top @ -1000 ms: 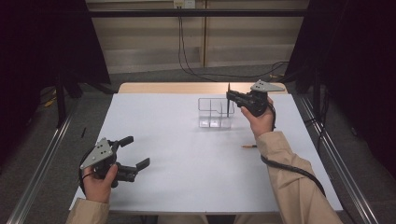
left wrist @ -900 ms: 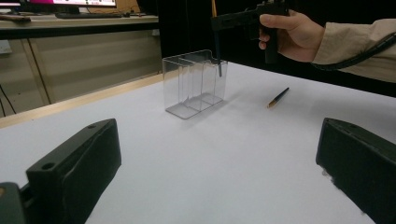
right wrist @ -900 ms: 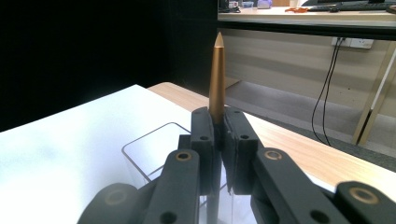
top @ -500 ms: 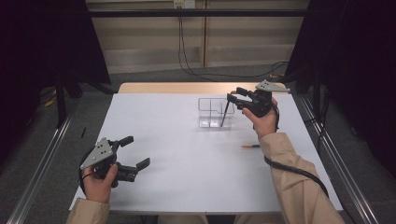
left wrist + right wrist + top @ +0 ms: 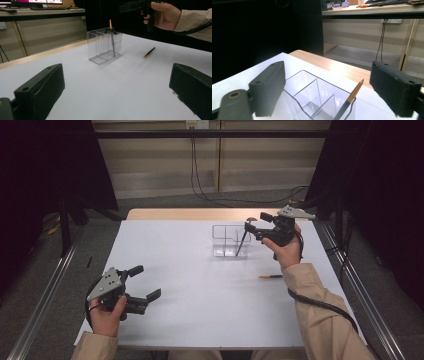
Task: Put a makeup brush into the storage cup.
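Right gripper view: a dark, gold-tipped pen (image 5: pixel 351 98) leans inside the clear plastic organiser (image 5: pixel 312 100), base cut off, between the right gripper (image 5: pixel 337 87)'s parted jaws.

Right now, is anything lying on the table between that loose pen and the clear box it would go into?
Nothing visible. The loose pen lies alone on the white table, with bare surface between it and the clear box. The right tongs hover open above the box, over the pen already standing inside, so they hang near the opening.

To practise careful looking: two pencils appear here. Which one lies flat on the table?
The pencil lying on the white table near the person's right sleeve. The other pencil leans upright inside the clear organizer.
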A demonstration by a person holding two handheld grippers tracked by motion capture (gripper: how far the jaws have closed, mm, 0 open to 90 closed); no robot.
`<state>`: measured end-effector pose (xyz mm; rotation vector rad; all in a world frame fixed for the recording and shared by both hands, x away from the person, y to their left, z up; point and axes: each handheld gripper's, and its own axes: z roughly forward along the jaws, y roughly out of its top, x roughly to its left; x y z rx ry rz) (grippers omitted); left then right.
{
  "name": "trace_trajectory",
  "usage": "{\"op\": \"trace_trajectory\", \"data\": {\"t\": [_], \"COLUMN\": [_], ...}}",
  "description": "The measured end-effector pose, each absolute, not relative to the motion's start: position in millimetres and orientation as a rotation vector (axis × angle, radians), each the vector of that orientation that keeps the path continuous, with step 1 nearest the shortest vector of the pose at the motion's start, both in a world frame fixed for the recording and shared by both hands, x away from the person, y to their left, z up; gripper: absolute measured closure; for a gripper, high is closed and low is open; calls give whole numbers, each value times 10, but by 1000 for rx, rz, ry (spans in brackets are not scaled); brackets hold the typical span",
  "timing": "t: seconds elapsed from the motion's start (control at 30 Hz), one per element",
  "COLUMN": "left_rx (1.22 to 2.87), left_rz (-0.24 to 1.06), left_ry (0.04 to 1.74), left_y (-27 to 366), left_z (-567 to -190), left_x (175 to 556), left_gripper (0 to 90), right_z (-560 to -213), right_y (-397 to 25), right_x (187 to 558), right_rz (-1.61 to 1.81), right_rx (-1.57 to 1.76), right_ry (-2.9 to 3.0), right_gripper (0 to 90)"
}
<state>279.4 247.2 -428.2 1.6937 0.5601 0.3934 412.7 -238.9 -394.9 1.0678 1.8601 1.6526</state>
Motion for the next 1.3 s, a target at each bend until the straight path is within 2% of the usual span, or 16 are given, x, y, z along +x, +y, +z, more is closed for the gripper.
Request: {"op": "trace_trajectory", "data": {"t": [0.43, 1.3], "left_rx": [1690, 1704], "left_rz": [395, 383], "left_ry": [569, 552], "left_y": [2481, 2402], "left_z": [-4284, -4291], "left_x": [2787, 2830], "left_gripper": [0, 0], "right_z": [-3937, -3954], "right_y": [-2413, -2645], "right_x": [4048, 3877], "right_rz": [1647, 1622], "right_rx": [1060, 1045], "right_ry": [1872, 1896], "right_gripper": [53, 47]}}
